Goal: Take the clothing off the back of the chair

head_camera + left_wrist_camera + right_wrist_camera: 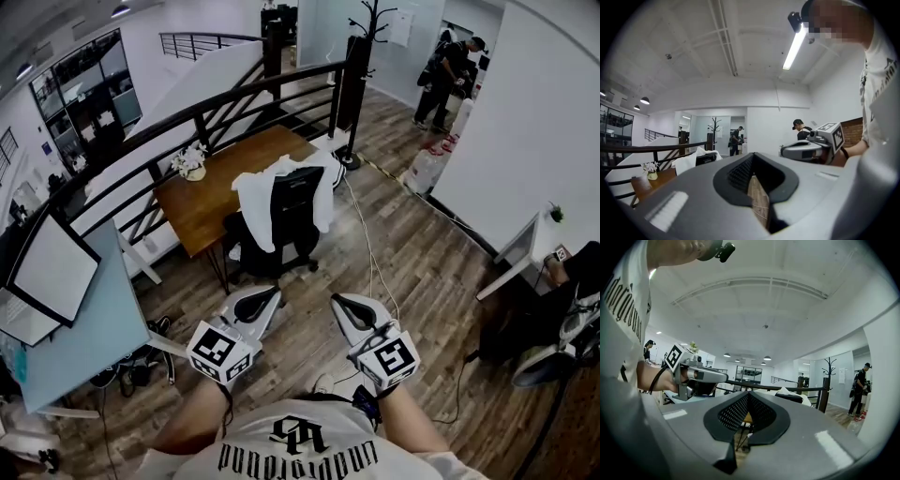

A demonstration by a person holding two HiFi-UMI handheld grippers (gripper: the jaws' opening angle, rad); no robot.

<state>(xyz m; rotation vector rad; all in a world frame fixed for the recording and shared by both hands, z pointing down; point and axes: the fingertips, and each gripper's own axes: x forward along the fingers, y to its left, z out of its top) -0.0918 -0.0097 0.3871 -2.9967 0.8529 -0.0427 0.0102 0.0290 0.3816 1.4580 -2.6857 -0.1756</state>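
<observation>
A white garment (258,192) hangs over the back of a black office chair (292,220) that stands at a wooden desk (211,192). Both grippers are held level a little short of the chair, side by side. My left gripper (275,294) is shut with nothing in it, and so is my right gripper (337,301). In the left gripper view the white garment (686,161) shows small at the left, beyond the closed jaws. In the right gripper view the garment (787,392) lies just above the jaws, far off.
A black stair railing (225,98) curves behind the desk. A vase of flowers (190,164) stands on the desk. A cable (370,248) runs across the wooden floor. A monitor (52,267) is at the left. A person (450,80) stands far back by the wall.
</observation>
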